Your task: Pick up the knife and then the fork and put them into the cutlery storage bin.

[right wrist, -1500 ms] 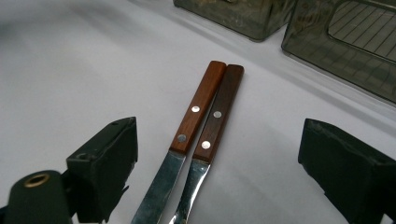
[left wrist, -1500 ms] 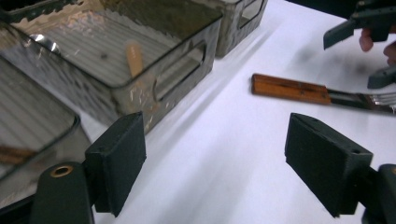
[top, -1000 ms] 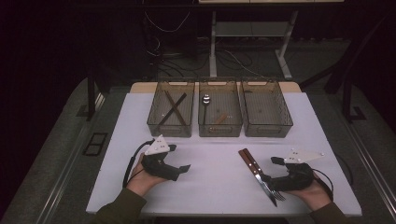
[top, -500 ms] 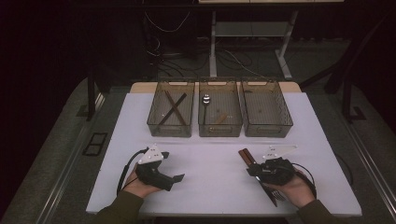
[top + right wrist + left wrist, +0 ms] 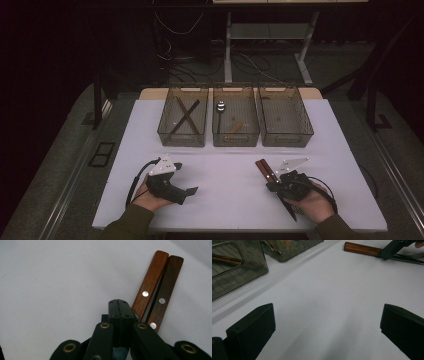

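Two utensils with wooden handles (image 5: 264, 167) lie side by side on the white table at the front right; the handles (image 5: 151, 280) run up and to the right in the right gripper view. My right gripper (image 5: 272, 183) rests over their middle. Its jaws (image 5: 121, 305) have just been closing and now meet pad to pad beside the left handle, with nothing seen between them. The metal ends are hidden under the hand. My left gripper (image 5: 192, 191) sits at the front left over bare table; its jaws (image 5: 327, 315) have just been opening and stand wide, with nothing between them.
Three clear bins stand in a row at the back. The left bin (image 5: 165, 131) holds two crossed dark utensils, the middle bin (image 5: 235, 140) a spoon (image 5: 220, 106) and a wooden-handled piece. The right bin (image 5: 305, 127) stands behind my right gripper. The table's front edge is close to both hands.
My right hand has moved left over the two utensils and its jaws have shut. The fork tines seen earlier are now covered by the hand. The left hand has barely shifted.
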Demonstrator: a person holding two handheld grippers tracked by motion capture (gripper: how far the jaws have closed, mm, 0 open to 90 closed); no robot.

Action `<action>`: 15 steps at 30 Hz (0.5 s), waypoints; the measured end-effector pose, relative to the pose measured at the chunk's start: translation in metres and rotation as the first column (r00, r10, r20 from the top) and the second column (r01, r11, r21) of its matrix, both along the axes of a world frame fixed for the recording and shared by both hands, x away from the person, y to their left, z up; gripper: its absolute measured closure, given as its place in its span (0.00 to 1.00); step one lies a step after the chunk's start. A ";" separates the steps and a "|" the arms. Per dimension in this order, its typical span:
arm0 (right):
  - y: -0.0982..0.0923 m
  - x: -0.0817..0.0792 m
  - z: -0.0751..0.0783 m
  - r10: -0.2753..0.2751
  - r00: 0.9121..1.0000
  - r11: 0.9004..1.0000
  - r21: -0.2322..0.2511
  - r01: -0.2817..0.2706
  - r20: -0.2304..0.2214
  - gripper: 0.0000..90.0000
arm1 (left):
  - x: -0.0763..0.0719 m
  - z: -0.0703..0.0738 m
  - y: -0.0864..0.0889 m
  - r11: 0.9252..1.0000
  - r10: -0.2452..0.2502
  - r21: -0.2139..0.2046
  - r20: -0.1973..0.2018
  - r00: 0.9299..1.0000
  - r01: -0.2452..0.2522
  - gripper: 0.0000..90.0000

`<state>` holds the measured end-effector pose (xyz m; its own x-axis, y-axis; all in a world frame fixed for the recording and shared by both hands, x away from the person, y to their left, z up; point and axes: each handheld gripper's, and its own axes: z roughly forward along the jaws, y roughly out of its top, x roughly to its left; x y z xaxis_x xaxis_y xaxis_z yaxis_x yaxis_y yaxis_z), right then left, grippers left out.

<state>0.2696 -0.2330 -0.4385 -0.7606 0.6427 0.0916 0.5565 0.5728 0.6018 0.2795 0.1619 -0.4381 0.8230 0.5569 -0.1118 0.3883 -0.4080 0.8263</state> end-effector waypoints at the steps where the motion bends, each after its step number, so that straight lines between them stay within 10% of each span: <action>1: 0.000 0.000 0.000 0.001 1.000 1.000 -0.003 -0.001 -0.002 1.00 | 0.000 0.000 0.000 1.000 0.000 0.000 -0.001 1.000 0.000 0.00; 15: 0.003 -0.006 0.001 0.009 1.000 0.999 -0.051 -0.009 0.001 1.00 | 0.000 -0.001 0.000 1.000 -0.002 0.001 -0.013 1.000 0.002 0.00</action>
